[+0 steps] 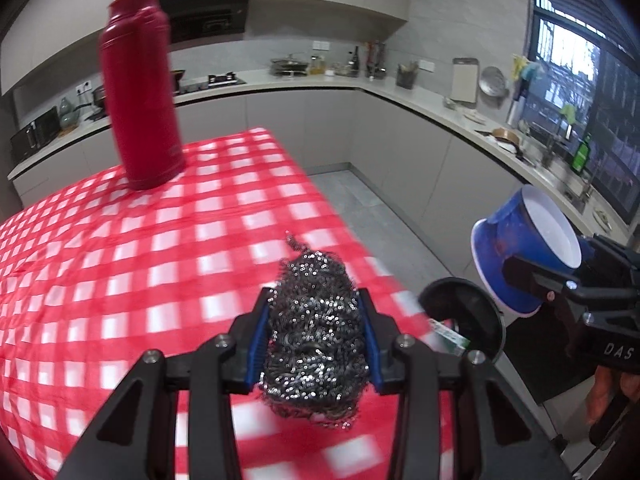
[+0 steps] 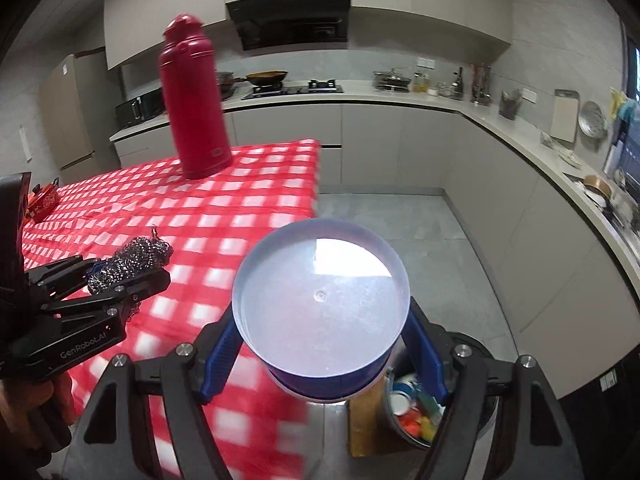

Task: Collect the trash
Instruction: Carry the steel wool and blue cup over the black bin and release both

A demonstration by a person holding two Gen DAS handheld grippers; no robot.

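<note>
Left gripper: clenched on steel wool, wad between blue pads.
Right gripper: grasping blue bowl, above trash bin.

Checked tablecloth bears upright red thermos.

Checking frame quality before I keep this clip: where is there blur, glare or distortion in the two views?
Left wrist: tablecloth and flask smeared by motion, while the scourer in the jaws stays sharp; the window blows out; fisheye bends the counter.
Right wrist: cloth near the tub is streaked; a bright square of glare sits on the tub's bottom; corners go dark.
</note>
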